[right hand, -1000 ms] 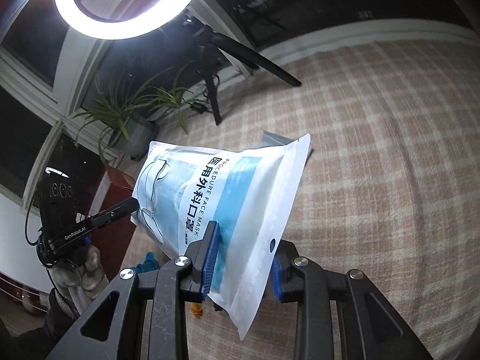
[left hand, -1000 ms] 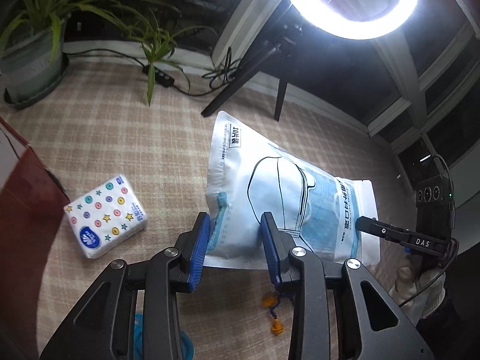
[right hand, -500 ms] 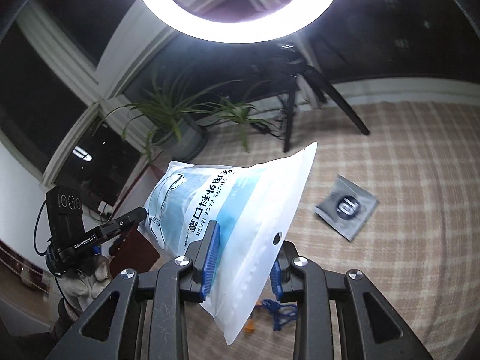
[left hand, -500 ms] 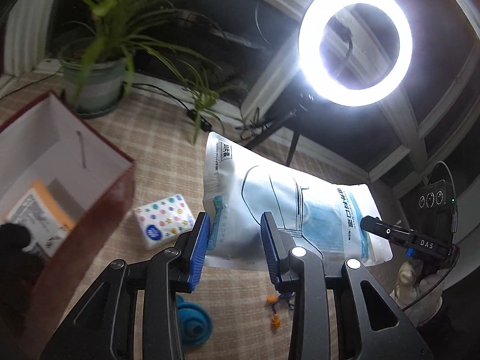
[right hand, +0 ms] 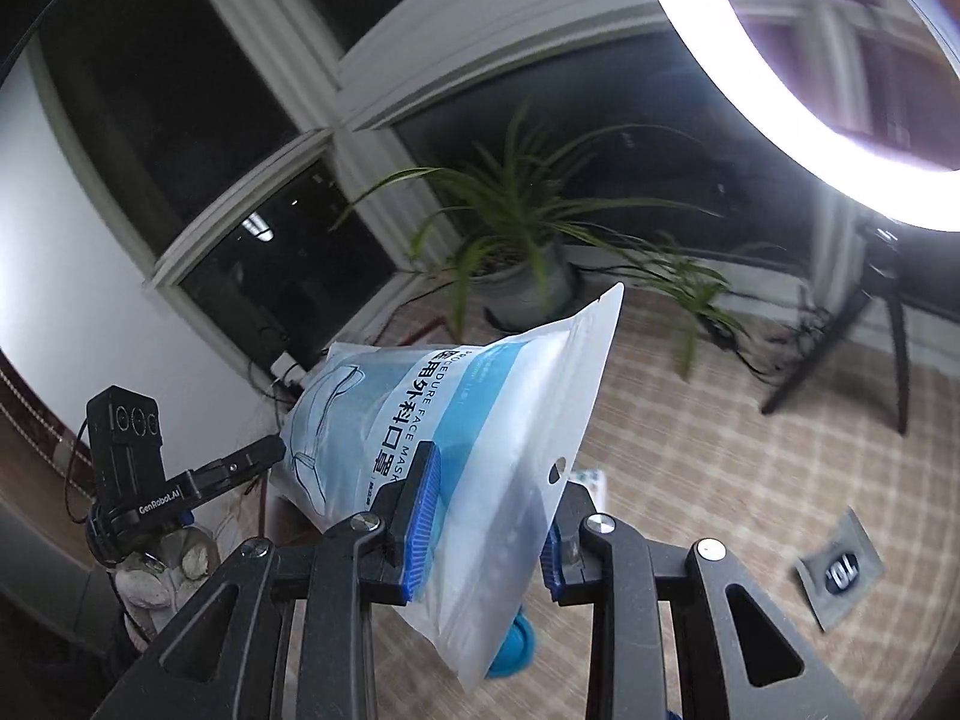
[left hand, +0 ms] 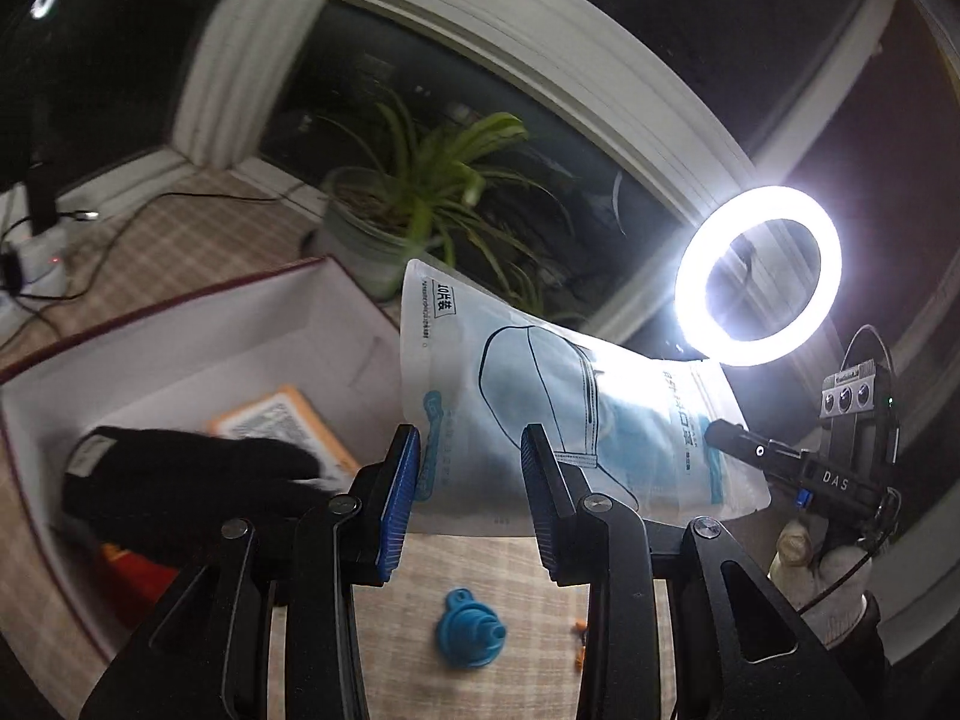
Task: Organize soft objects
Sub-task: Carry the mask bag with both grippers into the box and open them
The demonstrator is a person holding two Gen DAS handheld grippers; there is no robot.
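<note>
The right hand-held gripper pinches the white-and-blue plastic face mask pouch between its blue pads at frame centre. The left hand-held gripper grips the pouch's other end, above the open white-lined box at left holding a black glove.

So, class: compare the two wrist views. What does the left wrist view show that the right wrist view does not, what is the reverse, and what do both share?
Only the left wrist view: the open box holding a black glove and an orange-edged booklet; also small orange bits on the floor.

Only the right wrist view: a grey sachet on the floor and the light's tripod.

Both: the face mask pack, gripped by the left gripper and the right gripper, plus the plant, ring light and blue funnel.
</note>
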